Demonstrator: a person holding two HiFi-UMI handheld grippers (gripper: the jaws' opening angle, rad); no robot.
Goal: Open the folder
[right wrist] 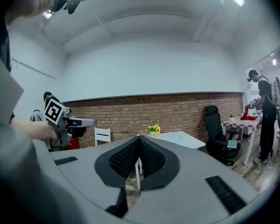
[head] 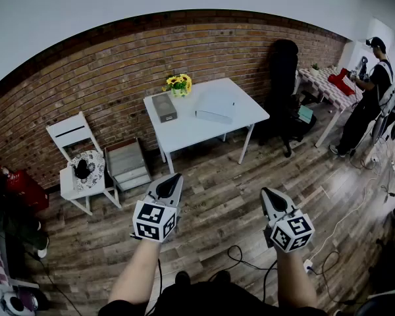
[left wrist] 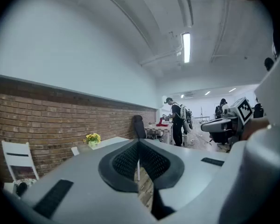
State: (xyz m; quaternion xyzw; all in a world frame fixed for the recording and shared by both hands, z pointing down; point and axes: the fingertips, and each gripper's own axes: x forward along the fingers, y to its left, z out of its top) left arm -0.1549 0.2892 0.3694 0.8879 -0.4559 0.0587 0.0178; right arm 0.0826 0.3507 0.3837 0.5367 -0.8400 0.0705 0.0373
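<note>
The pale folder [head: 215,106] lies flat and closed on the white table [head: 191,131] by the brick wall, well ahead of both grippers. A grey box [head: 164,106] and a pot of yellow flowers [head: 179,83] share the tabletop. My left gripper [head: 171,180] and right gripper [head: 268,195] are held out over the wooden floor, far short of the table. Both are shut with nothing between the jaws. In the left gripper view the left gripper [left wrist: 139,143] has its pads together. In the right gripper view the right gripper [right wrist: 139,140] points towards the table [right wrist: 179,138].
A white chair [head: 76,157] and a grey step stool [head: 128,163] stand left of the table. A black office chair [head: 283,78] is at its right. A person [head: 368,104] stands by another table at the far right. Cables [head: 250,263] trail on the floor near my feet.
</note>
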